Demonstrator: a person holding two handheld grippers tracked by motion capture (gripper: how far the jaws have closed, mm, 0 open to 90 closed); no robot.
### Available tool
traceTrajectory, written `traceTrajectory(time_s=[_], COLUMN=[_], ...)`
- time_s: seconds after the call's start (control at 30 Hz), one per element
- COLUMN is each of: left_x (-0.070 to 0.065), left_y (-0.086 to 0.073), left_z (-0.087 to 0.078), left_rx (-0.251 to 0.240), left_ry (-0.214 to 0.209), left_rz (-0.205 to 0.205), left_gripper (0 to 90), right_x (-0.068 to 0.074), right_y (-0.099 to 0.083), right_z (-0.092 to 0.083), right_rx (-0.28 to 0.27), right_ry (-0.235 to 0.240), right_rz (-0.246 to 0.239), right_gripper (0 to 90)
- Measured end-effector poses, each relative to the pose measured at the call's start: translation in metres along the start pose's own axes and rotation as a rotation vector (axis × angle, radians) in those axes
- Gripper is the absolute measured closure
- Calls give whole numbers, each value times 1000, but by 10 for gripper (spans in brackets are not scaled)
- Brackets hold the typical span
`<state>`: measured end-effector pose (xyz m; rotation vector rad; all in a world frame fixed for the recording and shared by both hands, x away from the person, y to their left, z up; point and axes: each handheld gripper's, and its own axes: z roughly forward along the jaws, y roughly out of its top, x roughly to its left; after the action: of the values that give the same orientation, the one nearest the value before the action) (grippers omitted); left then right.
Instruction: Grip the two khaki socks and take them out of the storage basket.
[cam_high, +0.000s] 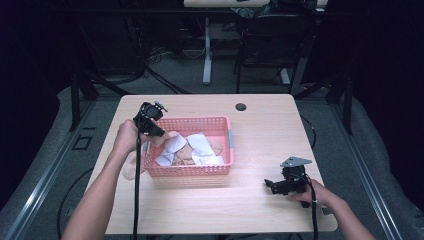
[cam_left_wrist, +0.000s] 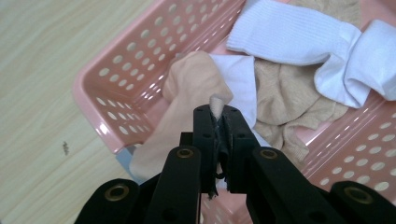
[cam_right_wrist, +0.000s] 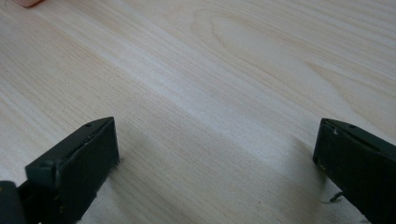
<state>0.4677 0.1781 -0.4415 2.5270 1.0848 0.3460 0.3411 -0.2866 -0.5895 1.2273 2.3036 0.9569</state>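
Observation:
A pink perforated basket (cam_high: 190, 171) stands on the left half of the wooden table (cam_high: 265, 135) and holds several white socks (cam_high: 200, 142) and beige ones. My left gripper (cam_high: 152, 129) hovers over the basket's left end, shut on a pinch of a beige sock (cam_left_wrist: 187, 88). That sock hangs from the left gripper (cam_left_wrist: 218, 116) and drapes over the basket's rim (cam_left_wrist: 93, 116). White socks (cam_left_wrist: 289, 35) and a tan sock (cam_left_wrist: 285, 98) lie inside. My right gripper (cam_high: 272, 185) rests low at the table's front right, and in the right gripper view it (cam_right_wrist: 215, 158) is open over bare wood.
A dark cable grommet (cam_high: 241, 106) sits near the table's far edge. Beyond the table are a white desk leg (cam_high: 207, 60) and dark stands on a grey floor. The basket's blue-grey handle (cam_high: 231, 137) faces right.

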Motion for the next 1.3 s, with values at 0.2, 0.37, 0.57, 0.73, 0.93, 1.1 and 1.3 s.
traceTrajectory(time_s=[0.2, 0.37, 0.57, 0.73, 0.93, 1.1, 1.3], left_x=[-1, -1, 0, 2, 7, 13, 20], left_y=[4, 7, 11, 14, 15, 12, 4], left_z=[-15, -25, -41, -59, -80, -97, -115], left_rx=[-17, -39, -49, -83, -111, -130, -144], left_ry=[11, 6, 5, 5, 31, 52, 76], left_rz=[13, 4, 17, 19, 13, -2, -14], left_gripper=[853, 852, 852, 852, 852, 852, 851], right_x=[0, 0, 0, 0, 0, 0, 0], right_y=[0, 0, 0, 0, 0, 0, 0], right_z=[0, 0, 0, 0, 0, 0, 0], right_rx=[0, -1, -1, -1, -1, -1, -2], right_ry=[0, -1, -1, -1, -1, -1, -4], right_rz=[0, 1, 1, 1, 2, 1, 4], right_gripper=[0, 0, 0, 0, 0, 0, 0])
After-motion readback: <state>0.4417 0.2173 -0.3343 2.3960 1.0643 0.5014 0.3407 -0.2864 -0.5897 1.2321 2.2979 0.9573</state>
